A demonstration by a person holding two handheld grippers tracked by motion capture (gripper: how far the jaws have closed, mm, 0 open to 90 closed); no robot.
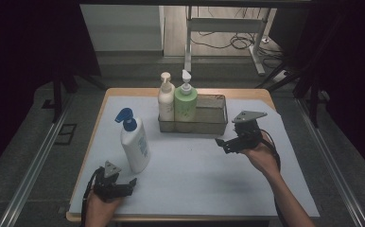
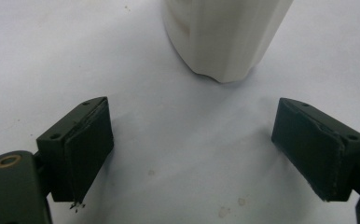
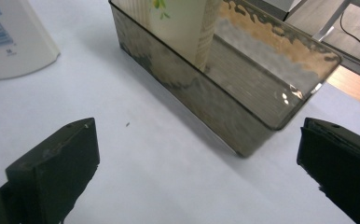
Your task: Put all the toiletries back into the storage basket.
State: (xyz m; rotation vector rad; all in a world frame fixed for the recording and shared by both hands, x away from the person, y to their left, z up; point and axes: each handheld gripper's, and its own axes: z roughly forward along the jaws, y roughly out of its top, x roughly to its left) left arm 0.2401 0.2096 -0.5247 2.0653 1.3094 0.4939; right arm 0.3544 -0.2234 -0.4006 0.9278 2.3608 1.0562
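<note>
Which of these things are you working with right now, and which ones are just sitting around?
In the job:
- white bottle with blue pump, standing just ahead of the left gripper, jaws open
- clear bin, near the right gripper, jaws open
- cream pump bottle and green pump bottle, standing in the bin

Just there:
- white table cover
- cables on the floor

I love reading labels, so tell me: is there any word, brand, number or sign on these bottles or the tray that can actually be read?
None can be read.
White bottle with the blue pump: a blue label with print, too small and blurred to read.
Green bottle: a leaf picture, no words legible.
Cream bottle: no legible print.
Clear tray: no text visible.
Left gripper and right gripper: no markings visible.
</note>
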